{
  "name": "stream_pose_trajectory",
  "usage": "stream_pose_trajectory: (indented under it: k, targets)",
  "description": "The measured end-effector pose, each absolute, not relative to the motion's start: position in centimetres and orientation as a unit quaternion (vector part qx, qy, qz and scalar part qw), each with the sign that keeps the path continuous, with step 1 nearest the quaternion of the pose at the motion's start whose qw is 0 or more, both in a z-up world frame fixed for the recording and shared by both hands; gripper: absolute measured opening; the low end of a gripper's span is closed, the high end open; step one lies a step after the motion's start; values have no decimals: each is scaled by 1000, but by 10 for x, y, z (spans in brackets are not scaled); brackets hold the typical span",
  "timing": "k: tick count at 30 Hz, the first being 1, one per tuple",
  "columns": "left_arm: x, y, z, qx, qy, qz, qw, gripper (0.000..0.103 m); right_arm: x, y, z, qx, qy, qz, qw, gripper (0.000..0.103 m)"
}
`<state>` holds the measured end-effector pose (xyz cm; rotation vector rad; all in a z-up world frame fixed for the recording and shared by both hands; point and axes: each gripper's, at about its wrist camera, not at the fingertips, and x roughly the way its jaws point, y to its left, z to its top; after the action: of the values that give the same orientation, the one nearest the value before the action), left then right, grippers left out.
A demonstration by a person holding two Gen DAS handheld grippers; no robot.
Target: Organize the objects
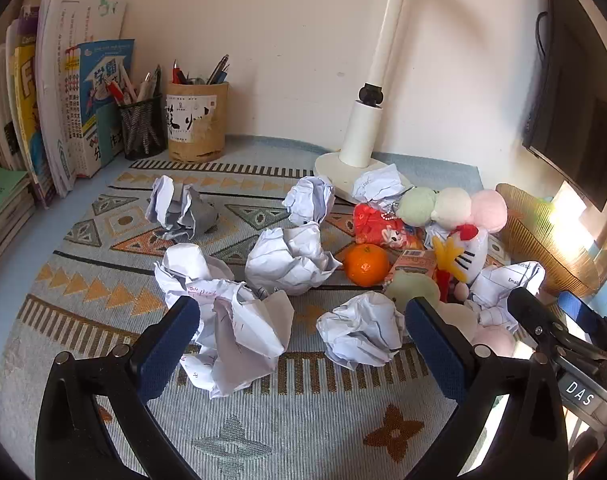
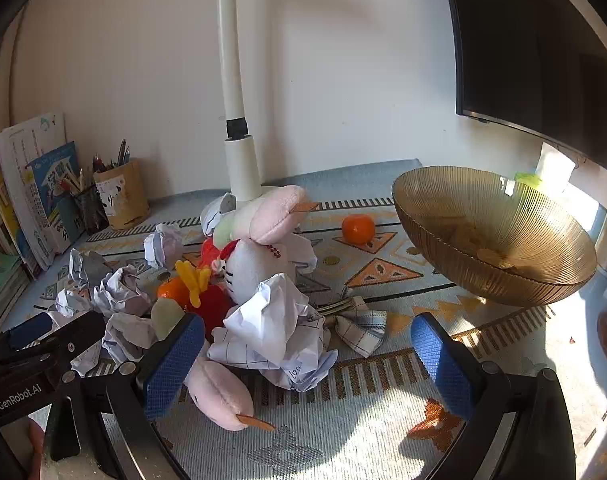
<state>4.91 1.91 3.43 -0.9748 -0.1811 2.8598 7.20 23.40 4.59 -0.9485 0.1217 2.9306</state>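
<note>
Crumpled paper balls litter a patterned mat (image 1: 103,312). My left gripper (image 1: 303,340) hovers open over two of them: a scribbled ball (image 1: 239,336) by its left finger and a smaller ball (image 1: 361,332) by its right finger, neither pinched. Further back lie an orange (image 1: 365,264), a red packet (image 1: 377,226) and pastel plush toys (image 1: 451,208). My right gripper (image 2: 309,360) is open too, with a lined paper wad (image 2: 279,324) just ahead of the jaws and a pink plush piece (image 2: 223,396) beside its left finger. A white plush toy (image 2: 259,264) and a second orange (image 2: 358,229) sit beyond.
An amber ribbed bowl (image 2: 495,236) stands at the right. A white lamp base (image 1: 359,172), two pen holders (image 1: 197,120) and leaning books (image 1: 63,100) line the back wall. A dark monitor (image 2: 535,48) hangs upper right. A checked cloth (image 2: 363,328) lies near the wad.
</note>
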Motion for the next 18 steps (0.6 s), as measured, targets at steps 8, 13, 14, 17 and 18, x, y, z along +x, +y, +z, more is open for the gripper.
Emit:
stream_pose_trajectory:
  k: [8, 13, 14, 17, 18]
  targets:
    - [50, 28, 37, -340, -41, 938, 62, 102, 78, 228, 48, -305, 18, 951, 45, 103]
    - [49, 26, 41, -341, -35, 938, 48, 102, 76, 217, 46, -308, -18, 949, 62, 103]
    - [49, 23, 41, -341, -42, 938, 46, 102, 77, 216, 45, -308, -23, 949, 64, 103]
    - [46, 14, 40, -346, -68, 934, 52, 102, 77, 216, 45, -308, -28, 949, 68, 103]
    - [45, 13, 40, -348, -72, 933, 52, 102, 77, 216, 45, -307, -26, 949, 67, 103]
